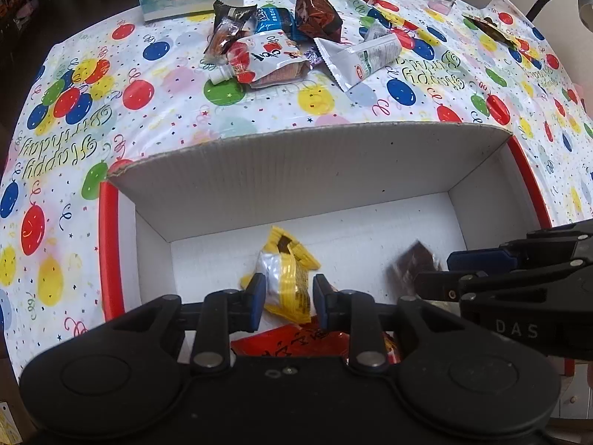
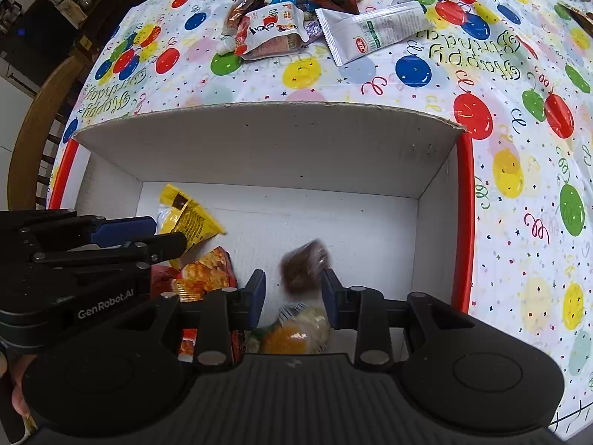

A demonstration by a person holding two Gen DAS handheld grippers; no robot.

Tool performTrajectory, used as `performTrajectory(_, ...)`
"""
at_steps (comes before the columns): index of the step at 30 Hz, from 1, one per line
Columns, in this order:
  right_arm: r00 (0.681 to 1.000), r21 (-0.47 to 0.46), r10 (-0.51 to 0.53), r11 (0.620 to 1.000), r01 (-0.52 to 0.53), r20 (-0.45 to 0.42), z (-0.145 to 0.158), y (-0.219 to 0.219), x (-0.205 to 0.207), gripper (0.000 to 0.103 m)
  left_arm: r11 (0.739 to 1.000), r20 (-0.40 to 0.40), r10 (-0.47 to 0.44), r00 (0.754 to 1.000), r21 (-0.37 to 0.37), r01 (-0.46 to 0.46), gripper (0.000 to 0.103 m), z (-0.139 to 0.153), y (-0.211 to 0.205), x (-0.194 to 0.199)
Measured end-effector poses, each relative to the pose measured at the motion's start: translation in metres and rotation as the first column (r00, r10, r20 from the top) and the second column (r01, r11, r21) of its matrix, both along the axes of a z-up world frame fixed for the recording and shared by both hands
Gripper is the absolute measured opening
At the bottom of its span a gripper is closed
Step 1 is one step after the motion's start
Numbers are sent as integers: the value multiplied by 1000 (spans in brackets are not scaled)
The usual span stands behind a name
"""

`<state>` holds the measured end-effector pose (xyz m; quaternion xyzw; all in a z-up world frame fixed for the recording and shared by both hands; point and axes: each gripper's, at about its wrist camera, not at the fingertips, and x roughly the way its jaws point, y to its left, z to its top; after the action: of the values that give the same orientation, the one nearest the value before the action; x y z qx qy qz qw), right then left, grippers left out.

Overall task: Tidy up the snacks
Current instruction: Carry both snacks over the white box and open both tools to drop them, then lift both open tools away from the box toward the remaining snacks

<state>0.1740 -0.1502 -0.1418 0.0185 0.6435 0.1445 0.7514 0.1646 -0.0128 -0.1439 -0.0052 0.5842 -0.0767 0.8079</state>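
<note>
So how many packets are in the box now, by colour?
Yellow packet: 1
Brown packet, blurred: 1
Red-orange packet: 1
Clear bag with orange contents: 1
Total: 4 in view; more may be hidden.

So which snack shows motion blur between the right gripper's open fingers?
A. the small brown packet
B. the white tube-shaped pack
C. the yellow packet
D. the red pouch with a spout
A: the small brown packet is smeared between the open fingers of the right gripper above the box floor.
</note>
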Motion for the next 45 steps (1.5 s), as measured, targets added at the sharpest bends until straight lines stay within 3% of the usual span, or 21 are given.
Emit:
performTrajectory(2, 1000, 5, -3, 1000, 3, 9, 3, 0, -1, 49, 1000, 3, 1, 1000, -2, -1, 31, 1, 0, -1)
performTrajectory(5, 1000, 13, -2, 1000, 2, 17, 7, 0, -2, 50, 1000, 11, 1, 1000, 0, -1, 39, 4, 0, -2)
performTrajectory(7, 1000, 12, 0, 1000, -1, 27, 11, -1, -4, 50, 1000, 23, 2, 1000, 0, -2, 52, 7, 0, -4)
performTrajectory(14, 998, 22, 2, 1000, -3, 60, 29, -4, -10, 51, 1000, 67, -1, 998, -11, 2, 58, 24, 2, -9)
performTrajectory(20, 995, 43, 0, 999, -4, 102, 51, -9, -18, 65, 1000, 115, -10, 993, -19, 12, 62, 44, 3, -17)
performTrajectory(32, 978, 45, -2, 999, -7, 207, 100, -16, -37, 67, 999, 202, -26, 979, -35, 34, 76, 83, 6, -36)
performTrajectory(35, 973, 52, -6, 999, -6, 230, 112, -20, -40, 85, 999, 230, -33, 973, -30, 41, 81, 95, 6, -40)
performTrajectory(40, 962, 61, 1, 998, -18, 272, 132, -23, -37, 86, 999, 275, -31, 961, -32, 41, 86, 113, 7, -41)
performTrajectory(43, 957, 81, -11, 997, -13, 288, 142, -29, -30, 100, 999, 301, -21, 953, -30, 32, 92, 123, 8, -37)
performTrajectory(45, 949, 88, -23, 996, -5, 313, 150, -34, -24, 103, 999, 320, -10, 947, -26, 20, 98, 129, 9, -33)
